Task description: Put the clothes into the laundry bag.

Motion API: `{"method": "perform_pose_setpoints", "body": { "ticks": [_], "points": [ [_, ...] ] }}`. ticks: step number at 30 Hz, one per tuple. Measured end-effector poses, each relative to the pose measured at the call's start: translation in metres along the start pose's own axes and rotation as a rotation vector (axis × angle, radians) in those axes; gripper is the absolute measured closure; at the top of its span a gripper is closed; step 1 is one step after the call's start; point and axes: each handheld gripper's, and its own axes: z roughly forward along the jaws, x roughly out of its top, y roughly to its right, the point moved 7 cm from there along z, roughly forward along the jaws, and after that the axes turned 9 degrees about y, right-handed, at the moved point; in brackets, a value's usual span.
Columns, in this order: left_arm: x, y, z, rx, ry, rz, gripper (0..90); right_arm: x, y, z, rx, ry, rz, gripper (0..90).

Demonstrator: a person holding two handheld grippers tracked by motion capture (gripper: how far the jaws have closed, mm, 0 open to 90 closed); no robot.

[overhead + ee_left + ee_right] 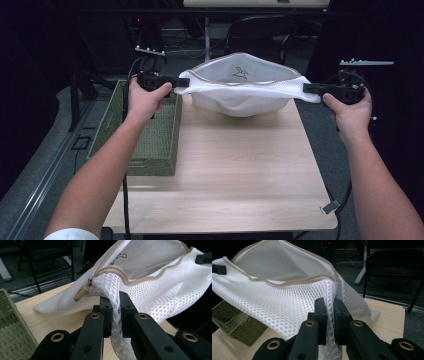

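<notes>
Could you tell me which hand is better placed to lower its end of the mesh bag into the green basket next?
Left, probably. The left gripper, shut on the mesh bag, sits just above the green basket; the right gripper clamps the bag's far end, beyond the table's other edge.

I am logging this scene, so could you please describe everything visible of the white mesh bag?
The white mesh bag is honeycomb netting with a beige zip edge, its mouth open, and a small dark print inside. The left gripper and right gripper each pinch one end, stretching it above the table's far edge; its belly sags towards the wood.
</notes>
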Motion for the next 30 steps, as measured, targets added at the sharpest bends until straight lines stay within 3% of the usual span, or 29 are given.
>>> {"method": "perform_pose_setpoints", "body": {
  "ticks": [5, 15, 30],
  "points": [
    [0.005, -0.004, -0.002, -0.002, 0.009, -0.021, 84.0, 0.007, -0.003, 0.000, 0.003, 0.000, -0.002, 83.3],
    [0.013, -0.003, -0.007, 0.007, 0.027, -0.012, 84.1, 0.018, -0.007, -0.001, 0.017, 0.019, 0.003, 83.5],
    [-0.010, -0.004, -0.009, -0.009, 0.005, -0.022, 84.0, 0.003, -0.009, 0.000, 0.015, -0.015, -0.013, 83.6]
  ]
}}
